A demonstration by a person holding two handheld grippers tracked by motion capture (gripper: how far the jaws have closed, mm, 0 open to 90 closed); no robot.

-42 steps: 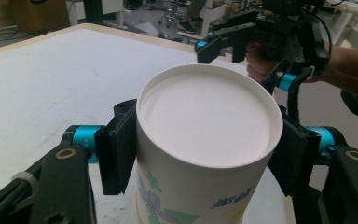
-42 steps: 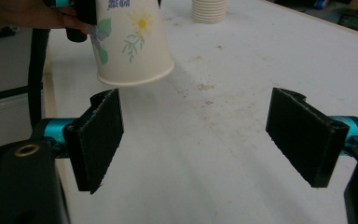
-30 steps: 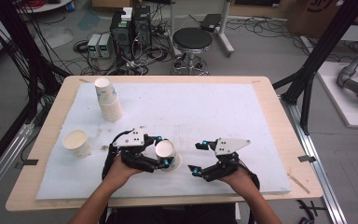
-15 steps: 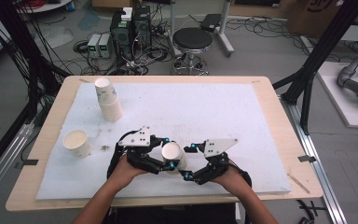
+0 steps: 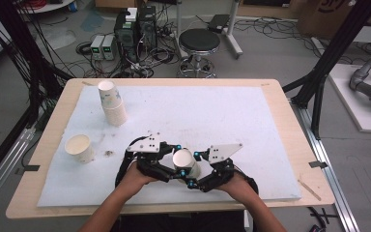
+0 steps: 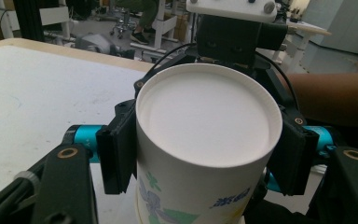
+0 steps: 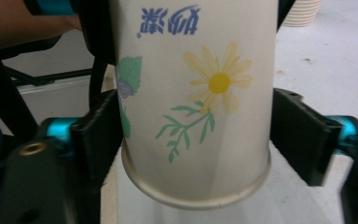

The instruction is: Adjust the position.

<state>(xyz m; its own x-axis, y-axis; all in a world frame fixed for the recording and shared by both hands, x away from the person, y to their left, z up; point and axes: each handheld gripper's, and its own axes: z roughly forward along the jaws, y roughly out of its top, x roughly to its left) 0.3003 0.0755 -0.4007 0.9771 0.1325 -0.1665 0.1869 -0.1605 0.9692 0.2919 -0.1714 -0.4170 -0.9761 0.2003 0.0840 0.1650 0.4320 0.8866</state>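
A flowered paper cup [image 5: 184,161] hangs above the white mat [image 5: 222,116] near the front edge, between both hands. My left gripper [image 5: 175,168] is shut on it near its closed base [image 6: 208,116], with a pad [image 6: 116,154] on each side. My right gripper [image 5: 193,170] faces it from the other side. Its jaws have just been closing, with the cup [image 7: 196,93] between them. Both pads [image 7: 298,135] now lie against the wall just above the rim. In the right gripper view the cup's print reads upside down.
A stack of paper cups [image 5: 112,104] stands at the far left of the mat. A single upright cup [image 5: 78,147] sits nearer on the left. The wooden table's edge [image 5: 290,125] frames the mat. A stool [image 5: 199,43] and equipment stand beyond the table.
My right gripper has moved left up to the cup, and its jaws have closed around it. My left gripper has carried the cup slightly to the right.
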